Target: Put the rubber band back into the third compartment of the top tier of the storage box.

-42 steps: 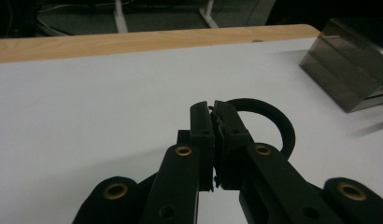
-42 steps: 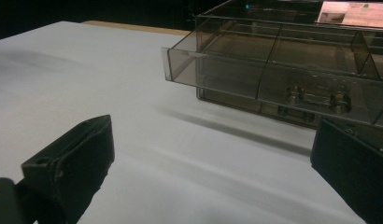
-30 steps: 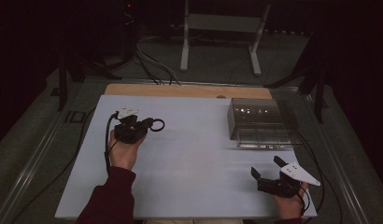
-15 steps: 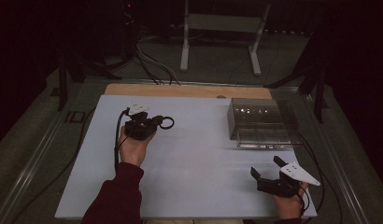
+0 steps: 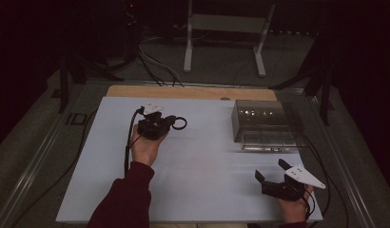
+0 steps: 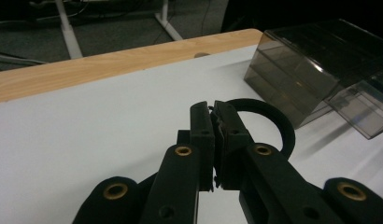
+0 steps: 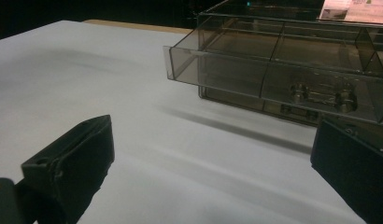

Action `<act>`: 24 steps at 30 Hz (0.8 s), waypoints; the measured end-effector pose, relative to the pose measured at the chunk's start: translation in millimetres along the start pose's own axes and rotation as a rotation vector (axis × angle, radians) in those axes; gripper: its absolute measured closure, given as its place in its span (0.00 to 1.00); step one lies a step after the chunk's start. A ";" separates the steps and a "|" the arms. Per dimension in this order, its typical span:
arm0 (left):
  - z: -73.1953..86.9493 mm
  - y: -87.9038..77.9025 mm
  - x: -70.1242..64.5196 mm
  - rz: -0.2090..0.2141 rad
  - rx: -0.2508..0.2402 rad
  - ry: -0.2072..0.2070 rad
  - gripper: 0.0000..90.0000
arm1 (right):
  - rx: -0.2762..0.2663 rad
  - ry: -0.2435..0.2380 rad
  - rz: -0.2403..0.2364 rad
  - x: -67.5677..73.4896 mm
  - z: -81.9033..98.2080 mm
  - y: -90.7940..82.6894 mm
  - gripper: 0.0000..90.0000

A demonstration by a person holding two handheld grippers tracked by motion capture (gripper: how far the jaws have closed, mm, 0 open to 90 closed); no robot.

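A thin black ring (image 5: 180,123) is pinched at its near rim by my left gripper (image 5: 170,123), which is shut on it above the white tabletop (image 5: 198,180). In the left gripper view the two jaws meet at the left gripper (image 6: 214,112), and the ring (image 6: 276,122) loops out to their right. A smoky clear plastic drawer box (image 5: 264,118) stands at the back right with one drawer (image 5: 271,141) pulled out toward me. My right gripper (image 5: 271,170) rests at the front right, open and holding nothing, with the drawer (image 7: 273,70) ahead of the right gripper (image 7: 217,156).
A wooden strip (image 5: 183,91) runs along the table's far edge. Beyond it stand a metal frame's legs (image 5: 188,42) and cables on the floor. The box (image 6: 315,70) lies to the right of the ring.
My left hand has carried the ring to the right across the table, closer to the drawer box. The right gripper has stayed where it was.
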State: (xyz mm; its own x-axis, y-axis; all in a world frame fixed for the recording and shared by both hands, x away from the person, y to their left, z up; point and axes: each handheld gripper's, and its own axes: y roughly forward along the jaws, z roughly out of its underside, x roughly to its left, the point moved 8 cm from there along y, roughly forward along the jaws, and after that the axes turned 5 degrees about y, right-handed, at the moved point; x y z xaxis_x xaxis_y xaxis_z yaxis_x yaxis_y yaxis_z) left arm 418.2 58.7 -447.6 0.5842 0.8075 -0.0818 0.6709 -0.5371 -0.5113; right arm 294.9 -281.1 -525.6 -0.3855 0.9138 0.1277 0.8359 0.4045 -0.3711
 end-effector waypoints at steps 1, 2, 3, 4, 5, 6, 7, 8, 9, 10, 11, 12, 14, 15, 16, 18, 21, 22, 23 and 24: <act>-1.5 1.7 -2.2 0.007 -0.005 -0.005 0.98 | -0.001 -0.001 0.000 0.2 -0.1 0.0 0.00; -2.7 3.1 -4.0 0.012 -0.007 -0.002 0.98 | -0.001 0.000 0.000 0.6 -0.2 0.0 0.00; -4.1 4.6 -6.1 0.016 -0.010 -0.001 0.98 | -0.002 -0.001 0.000 0.8 -0.3 -0.1 0.00; -5.5 6.2 -7.9 0.021 -0.011 0.002 0.98 | -0.002 -0.002 0.000 0.9 -0.4 -0.2 0.00; -6.9 7.9 -9.3 0.025 -0.013 0.006 0.98 | -0.003 -0.002 0.000 1.0 -0.5 -0.1 0.00; -8.2 9.6 -11.0 0.029 -0.014 0.007 0.98 | -0.002 -0.001 0.000 1.1 -0.4 0.0 0.00; -9.5 11.3 -12.4 0.033 -0.014 0.010 0.98 | -0.002 -0.001 0.000 1.3 -0.5 0.0 0.00; -10.7 12.9 -14.0 0.037 -0.015 0.012 0.98 | -0.003 -0.002 -0.001 1.4 -0.6 0.0 0.00; -12.0 14.5 -15.2 0.038 -0.017 0.016 0.98 | -0.004 -0.004 -0.002 1.5 -0.8 0.0 0.00; -12.0 14.5 -15.2 0.038 -0.017 0.016 0.98 | -0.004 -0.004 -0.002 1.5 -0.8 0.0 0.00; -14.2 17.7 -17.8 0.045 -0.018 0.021 0.98 | -0.003 -0.004 -0.002 1.6 -0.6 0.2 0.00; -15.2 19.2 -19.0 0.048 -0.017 0.024 0.98 | -0.003 -0.004 -0.002 1.6 -0.6 0.2 0.00; -17.4 22.1 -21.6 0.054 -0.018 0.025 0.98 | -0.004 -0.004 -0.003 1.6 -0.8 0.3 0.00; -18.4 23.3 -22.7 0.058 -0.017 0.027 0.98 | -0.005 -0.004 -0.003 1.6 -0.8 0.3 0.00; -19.5 24.6 -23.9 0.060 -0.018 0.028 0.98 | -0.005 -0.004 -0.003 1.6 -0.8 0.3 0.00; -21.7 27.0 -26.3 0.062 -0.018 0.029 0.98 | -0.006 -0.004 -0.003 1.6 -0.9 0.2 0.00; -25.2 30.5 -30.0 0.068 -0.020 0.034 0.98 | -0.006 -0.006 -0.004 1.8 -0.9 0.0 0.00; -26.5 31.5 -31.1 0.070 -0.020 0.037 0.98 | -0.007 -0.008 -0.003 1.8 -1.0 -0.1 0.00; -27.8 32.6 -32.4 0.071 -0.021 0.037 0.98 | -0.007 -0.007 -0.004 2.0 -1.1 -0.2 0.00; -28.9 33.5 -33.4 0.072 -0.021 0.042 0.98 | -0.008 -0.008 -0.004 2.0 -1.2 -0.2 0.00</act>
State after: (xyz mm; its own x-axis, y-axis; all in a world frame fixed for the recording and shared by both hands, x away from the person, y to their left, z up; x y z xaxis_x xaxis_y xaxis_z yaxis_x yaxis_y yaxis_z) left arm 434.4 6.7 -437.3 0.6499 0.7556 -0.0816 0.6352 -0.5990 -0.4876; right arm 294.5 -279.3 -524.1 -0.3923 0.9118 0.1218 0.8372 0.4087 -0.3633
